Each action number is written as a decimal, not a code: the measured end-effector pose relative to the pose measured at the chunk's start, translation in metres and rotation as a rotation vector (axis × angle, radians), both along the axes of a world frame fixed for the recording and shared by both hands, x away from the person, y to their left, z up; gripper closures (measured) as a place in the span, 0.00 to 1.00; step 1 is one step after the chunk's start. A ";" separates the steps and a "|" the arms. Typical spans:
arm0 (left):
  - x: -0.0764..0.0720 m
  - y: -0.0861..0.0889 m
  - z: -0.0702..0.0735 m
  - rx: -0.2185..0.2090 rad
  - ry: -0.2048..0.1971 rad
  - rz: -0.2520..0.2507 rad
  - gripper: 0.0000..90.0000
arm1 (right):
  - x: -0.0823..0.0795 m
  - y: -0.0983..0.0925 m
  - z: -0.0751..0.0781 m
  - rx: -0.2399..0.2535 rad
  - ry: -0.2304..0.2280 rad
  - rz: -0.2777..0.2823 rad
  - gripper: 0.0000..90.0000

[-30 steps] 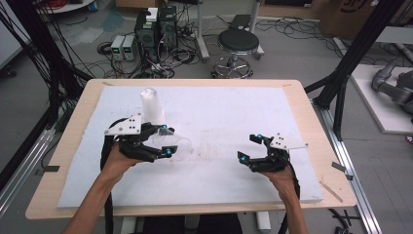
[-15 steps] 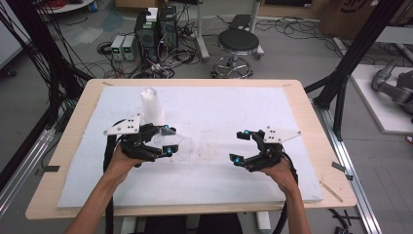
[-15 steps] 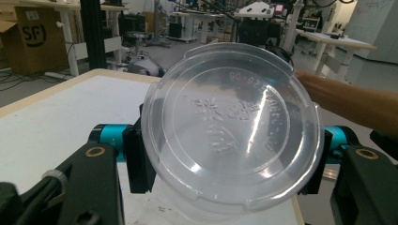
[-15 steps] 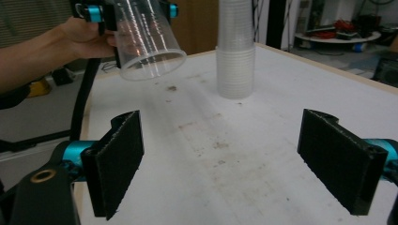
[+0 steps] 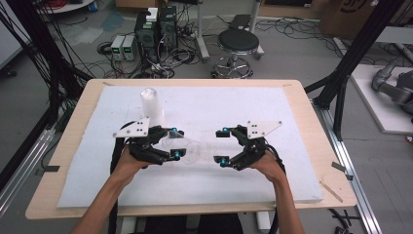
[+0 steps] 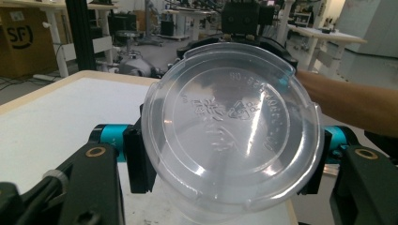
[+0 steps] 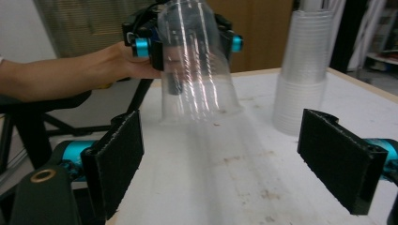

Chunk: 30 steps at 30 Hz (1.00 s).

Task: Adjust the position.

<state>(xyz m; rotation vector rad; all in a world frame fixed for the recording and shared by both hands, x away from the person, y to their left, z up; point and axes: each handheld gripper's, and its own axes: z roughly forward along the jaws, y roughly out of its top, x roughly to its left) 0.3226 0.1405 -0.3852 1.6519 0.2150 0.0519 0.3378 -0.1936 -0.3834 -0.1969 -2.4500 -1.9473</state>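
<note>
My left gripper [image 5: 174, 145] has its fingers clamped on a clear plastic cup [image 5: 187, 148], squeezed at the narrow end, cup lying on its side just over the white foam pad [image 5: 292, 161] on the table [image 5: 311, 117], open mouth pointing across at my right gripper [image 5: 221, 146]. In the left gripper view the cup's embossed base [image 6: 232, 126] fills the space between the pads and blocks most of what lies past it; a forearm [image 6: 356, 101] shows behind, at the right. Right gripper fingers wide open, nothing in them, near the cup's mouth but apart from it. In the right gripper view the cup [image 7: 195, 61] hangs ahead between the two black pads [image 7: 117, 159], left gripper gripping it at the far end, bare pad between us, nothing in the way. A stack of clear cups [image 5: 152, 105] stands upright on the pad just behind the left gripper, near it, not touching as far as I can tell; the same stack [image 7: 305, 65] is off to the right in the right gripper view. A stool [image 5: 237, 46], power boxes and cables on the floor beyond the table.
</note>
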 end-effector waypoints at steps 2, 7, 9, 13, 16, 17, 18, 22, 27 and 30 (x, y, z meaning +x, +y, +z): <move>0.000 -0.004 0.000 0.003 0.000 -0.010 0.42 | 0.002 0.008 0.002 -0.005 -0.007 0.027 0.16; 0.001 -0.010 0.002 -0.001 -0.006 -0.019 0.42 | 0.005 0.026 0.003 -0.014 -0.016 0.066 0.17; 0.001 -0.012 0.002 -0.001 -0.005 -0.023 0.42 | 0.005 0.031 0.003 -0.017 -0.014 0.080 0.16; 0.000 -0.017 0.005 0.002 -0.009 -0.033 0.42 | 0.005 0.039 0.002 -0.013 -0.022 0.096 0.17; 0.000 -0.021 0.007 0.004 -0.015 -0.041 0.42 | 0.004 0.045 0.001 -0.022 -0.024 0.106 0.17; 0.000 -0.022 0.008 0.008 -0.017 -0.044 0.42 | 0.003 0.047 0.000 -0.025 -0.021 0.106 0.17; 0.000 -0.023 0.008 0.008 -0.018 -0.043 0.42 | 0.003 0.048 0.000 -0.023 -0.023 0.108 0.17; 0.001 -0.025 0.009 0.002 -0.017 -0.044 0.42 | 0.002 0.054 -0.001 -0.027 -0.025 0.123 0.17; 0.001 -0.026 0.010 0.001 -0.020 -0.046 0.42 | 0.001 0.059 -0.003 -0.040 -0.024 0.123 0.17; 0.000 -0.026 0.011 0.000 -0.019 -0.048 0.42 | 0.001 0.061 -0.003 -0.050 -0.035 0.123 0.24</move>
